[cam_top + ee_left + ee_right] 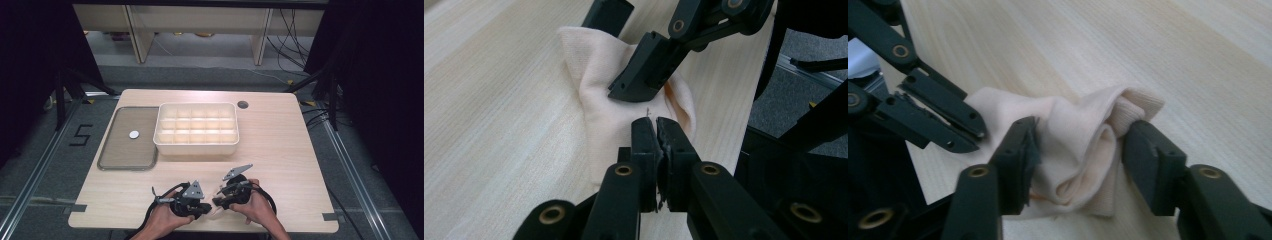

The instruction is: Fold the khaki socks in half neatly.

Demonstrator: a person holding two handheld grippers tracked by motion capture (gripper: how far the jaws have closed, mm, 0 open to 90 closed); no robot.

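**Ana:** Closest to the lens, the left hand-held gripper (655, 125) has its 2 black jaws pressed together on an edge of the pale peach ribbed knit sock (599, 85), pinching the fabric.

**Ben:** And the right hand-held gripper (1080, 150)?

**Ana:** Its jaws stand apart around the bunched middle of the sock; the pads look to touch the folds on both sides, though I'd call it a loose bracket, not a firm clamp. The sock lies on the light wooden bench (280, 150) near its front edge, between the 2 hands.

**Ben:** Risks?

**Ana:** I'd judge the left pinch is thin, so a pull could slip the cloth free. If the right jaws close now, they may catch several layers and keep the sock crumpled.

**Ben:** Which way does it run?

**Ana:** Its ribbed cuff points away from the left gripper. The long axis seems to run from one gripper to the other, but the folds make that uncertain.
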